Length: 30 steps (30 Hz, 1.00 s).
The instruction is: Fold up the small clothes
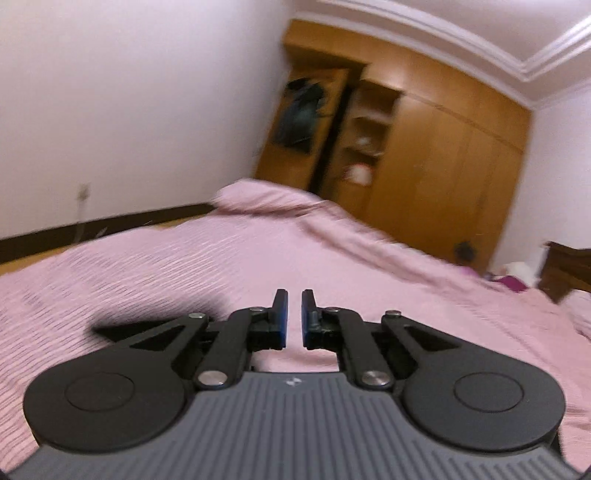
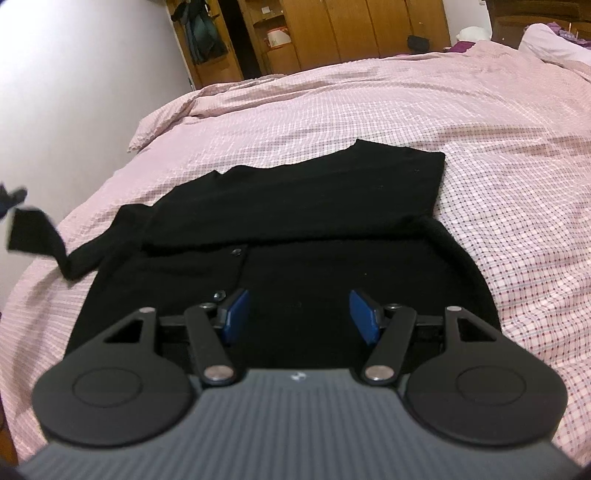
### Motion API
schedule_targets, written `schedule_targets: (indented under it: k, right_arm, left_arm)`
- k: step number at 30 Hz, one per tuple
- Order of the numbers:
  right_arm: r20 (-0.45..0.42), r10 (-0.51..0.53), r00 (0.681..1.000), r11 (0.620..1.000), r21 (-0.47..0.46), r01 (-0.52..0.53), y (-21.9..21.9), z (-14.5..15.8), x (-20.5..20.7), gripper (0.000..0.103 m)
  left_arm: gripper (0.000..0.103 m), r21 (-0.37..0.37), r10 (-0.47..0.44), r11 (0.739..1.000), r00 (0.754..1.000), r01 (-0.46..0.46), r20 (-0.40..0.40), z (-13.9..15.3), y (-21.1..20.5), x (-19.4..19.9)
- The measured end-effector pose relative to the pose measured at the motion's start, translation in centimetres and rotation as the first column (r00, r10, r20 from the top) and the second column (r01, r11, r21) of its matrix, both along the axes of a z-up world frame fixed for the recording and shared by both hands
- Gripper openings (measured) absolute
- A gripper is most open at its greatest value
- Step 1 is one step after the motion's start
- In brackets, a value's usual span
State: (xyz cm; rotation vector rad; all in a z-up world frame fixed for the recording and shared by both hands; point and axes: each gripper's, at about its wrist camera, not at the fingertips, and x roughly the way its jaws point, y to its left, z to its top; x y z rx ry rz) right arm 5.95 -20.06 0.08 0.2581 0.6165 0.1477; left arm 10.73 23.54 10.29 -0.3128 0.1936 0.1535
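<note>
A black buttoned garment lies spread on the pink checked bed cover, its far part folded over. My right gripper is open and empty just above its near part. One sleeve is lifted at the far left, where my left gripper shows blurred at the frame edge. In the left wrist view my left gripper has its jaws nearly closed with a narrow gap and no cloth visible between them. Black cloth shows blurred behind its left finger.
A wooden wardrobe with an open door, hanging dark clothes and shelves stands beyond the bed's far end. A white wall runs along the left. Pillows and a headboard are at the right.
</note>
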Motion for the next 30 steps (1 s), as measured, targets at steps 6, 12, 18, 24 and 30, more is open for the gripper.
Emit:
schedule_targets:
  k: [6,12,18,24,30]
  right_arm:
    - [0.003,-0.011,1.000,1.000,0.023,0.011,-0.8,-0.1,-0.3,0.062]
    - [0.009,-0.013,1.000,1.000,0.025,0.013,-1.4,-0.3,-0.8,0.062]
    - [-0.016,-0.035,0.999,0.998,0.049,0.036,-2.0,-1.3,-0.4,0.062]
    - [-0.032,-0.033,0.999,0.998,0.058,0.035,-1.9,-1.9,-0.2,0.062]
    - [-0.038,-0.030,0.999,0.998,0.059,0.032,-2.1,-2.0,-0.1,0.062]
  left_arm:
    - [0.009,0.060,-0.106,0.992,0.994,0.106,-0.007,2.5,-6.8,1.9]
    - [0.013,0.004,-0.040,0.999,0.985,0.041,-0.170,-0.2,-8.6,2.5]
    - [0.081,-0.233,0.052,0.965,0.961,-0.118,-0.273,-6.3,-5.3,-0.1]
    - [0.083,-0.351,0.059,0.919,0.942,-0.180,-0.329,-11.0,-4.5,-2.5]
    - [0.085,-0.402,0.153,0.875,0.943,-0.269,-0.296,-14.0,-3.7,-2.7]
